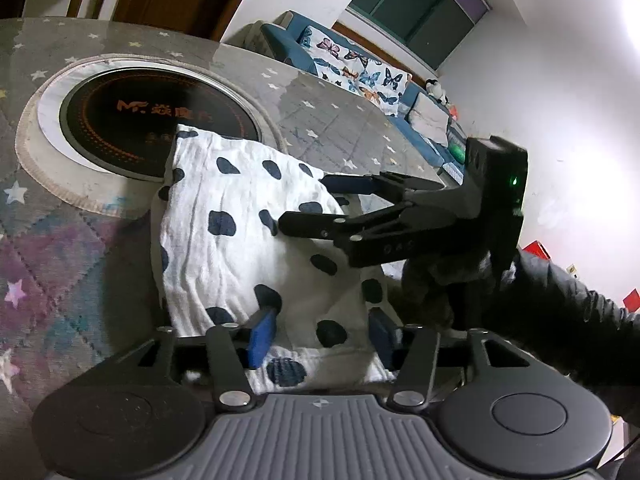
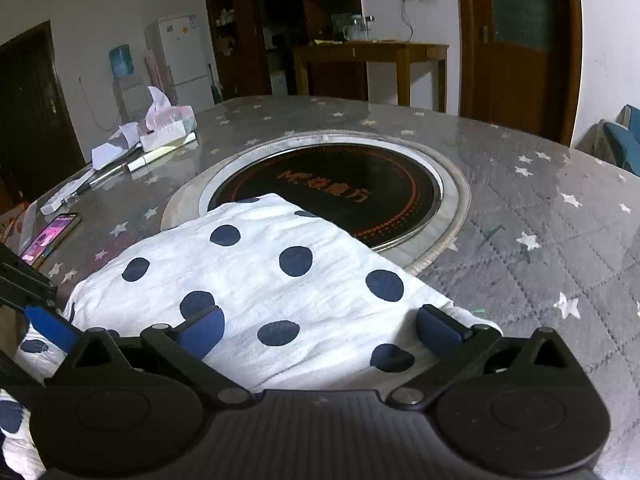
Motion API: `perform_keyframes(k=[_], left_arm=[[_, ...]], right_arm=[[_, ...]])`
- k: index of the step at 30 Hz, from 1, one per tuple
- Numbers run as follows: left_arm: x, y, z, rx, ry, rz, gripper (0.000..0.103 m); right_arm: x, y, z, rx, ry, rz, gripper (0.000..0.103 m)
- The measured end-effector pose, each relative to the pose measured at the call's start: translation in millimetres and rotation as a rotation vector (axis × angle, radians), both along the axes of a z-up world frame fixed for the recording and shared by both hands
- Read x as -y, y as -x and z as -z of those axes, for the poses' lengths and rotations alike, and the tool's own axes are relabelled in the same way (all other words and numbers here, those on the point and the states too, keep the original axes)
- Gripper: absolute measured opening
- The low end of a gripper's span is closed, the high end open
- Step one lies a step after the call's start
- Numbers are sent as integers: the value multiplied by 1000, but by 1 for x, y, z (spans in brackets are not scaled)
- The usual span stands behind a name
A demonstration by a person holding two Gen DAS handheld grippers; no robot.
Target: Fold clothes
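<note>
White walls all round; a blue sofa under a dark window at upper right, a white fridge and wooden door opposite.

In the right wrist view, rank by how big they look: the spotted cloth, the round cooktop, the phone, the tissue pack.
1. spotted cloth, though it lies nearest the camera, which inflates it.
2. round cooktop, partly covered by the cloth.
3. tissue pack and phone: they look much alike, so no ranking.
</note>
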State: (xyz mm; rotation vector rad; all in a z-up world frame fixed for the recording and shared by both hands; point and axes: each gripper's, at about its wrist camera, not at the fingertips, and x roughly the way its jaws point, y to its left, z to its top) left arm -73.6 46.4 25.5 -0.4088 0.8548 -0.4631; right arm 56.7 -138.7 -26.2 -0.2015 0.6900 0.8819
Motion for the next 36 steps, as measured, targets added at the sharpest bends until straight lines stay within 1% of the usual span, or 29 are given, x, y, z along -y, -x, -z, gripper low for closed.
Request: perform_keyframes(k=[2,6,10,13,21,26,30,36], left_arm=[[2,1,-1,7,-8,-1,59],[3,0,0,14,3,6,66],[5,0,1,29,10,23,73],[5,-1,1,38,19,35,75],[-3,-3,1,53,86,54,79],[-15,-6,-2,77,148,34,82],[-21,-9,2,69,190,35,83],[-25,-14,11,50,231,46,84]], right_arm=[[1,2,0,11,-10,0,103],[-1,3,0,22,-2,1,103],[-7,7,2,50,35,0,103],[-9,9,2,69,60,-1,103],[-9,10,3,77,66,-4,103],[-9,9,3,77,65,-4,103],[-9,8,3,79,68,-5,103],[-9,8,3,80,70,-5,103]])
